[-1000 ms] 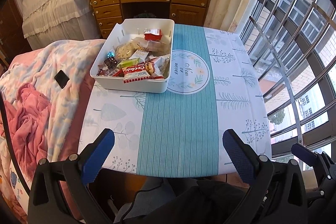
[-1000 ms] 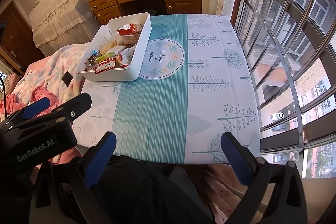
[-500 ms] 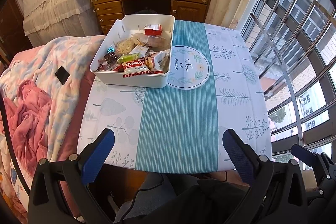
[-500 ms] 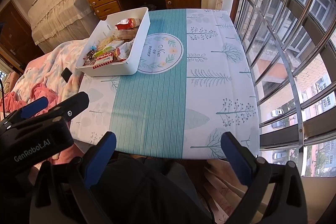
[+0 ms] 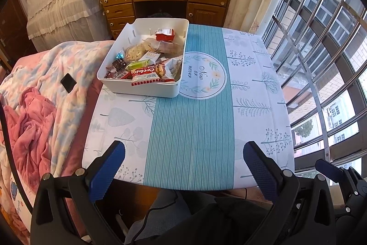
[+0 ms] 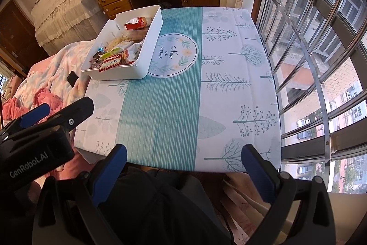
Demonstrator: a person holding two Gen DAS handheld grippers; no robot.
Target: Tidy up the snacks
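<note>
Both tools hang back off the near edge of the table, over the person's lap. The left gripper [image 5: 183,164] has its blue-padded fingers spread wide and nothing between them; the right gripper [image 6: 183,164] is just as wide and just as empty.

The white rectangular plastic bin [image 5: 140,86] sits well ahead of the left gripper and a little to its left, near the far left part of the table with the leaf-and-tree printed tablecloth [image 5: 252,84]. Every snack I can see lies inside it: a red-and-white cookie packet [image 5: 145,77] propped over the near rim, a red wrapper [image 5: 164,35] toward the far end, and a loose heap of small packets between. None lie out on the cloth.

To my eye the sorting looks finished or not begun; I cannot tell which. If a packet is to be picked, I'd go in with the left tool, as the bin is on its side. Come from above, keep the fingers wide until they straddle one wrapper, and pinch at a crimped end. The cookie packet overhanging the rim is the easiest first take; the heaped ones will slide against each other.
</note>
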